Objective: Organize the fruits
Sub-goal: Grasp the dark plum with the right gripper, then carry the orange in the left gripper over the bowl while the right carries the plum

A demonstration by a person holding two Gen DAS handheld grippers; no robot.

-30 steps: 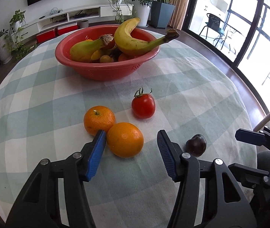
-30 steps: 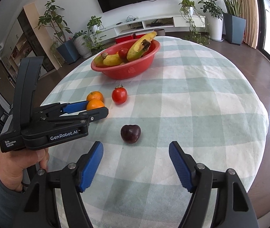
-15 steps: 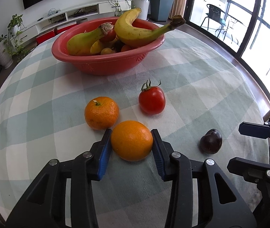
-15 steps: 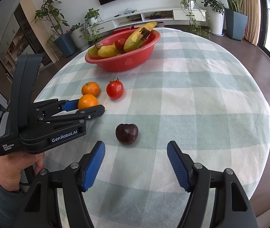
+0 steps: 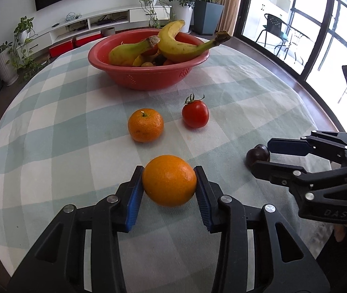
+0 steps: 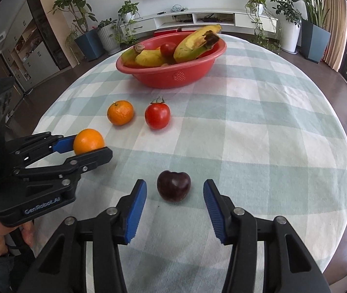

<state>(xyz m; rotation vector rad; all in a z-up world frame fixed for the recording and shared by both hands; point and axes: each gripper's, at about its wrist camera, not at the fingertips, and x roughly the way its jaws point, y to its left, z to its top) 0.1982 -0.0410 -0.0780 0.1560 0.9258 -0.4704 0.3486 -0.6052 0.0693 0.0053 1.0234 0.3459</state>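
Observation:
My left gripper (image 5: 169,183) is shut on an orange (image 5: 169,180) and holds it just above the checked tablecloth; it also shows in the right wrist view (image 6: 88,141). My right gripper (image 6: 174,193) is open, its jaws on either side of a dark plum (image 6: 173,185) without touching it. The plum also shows in the left wrist view (image 5: 257,155). A mandarin (image 5: 145,128) and a tomato (image 5: 195,113) lie on the cloth beyond. A red bowl (image 5: 149,78) with bananas (image 5: 185,46) and small fruits stands at the far side.
The round table (image 6: 283,122) has its edge close on the right and near sides. Potted plants (image 6: 316,31), a low white TV shelf (image 6: 197,19) and glass doors (image 5: 319,36) lie beyond the table.
My left gripper has closed on the orange, lifted it and pulled it back from the mandarin. My right gripper has moved forward so its open jaws flank the plum.

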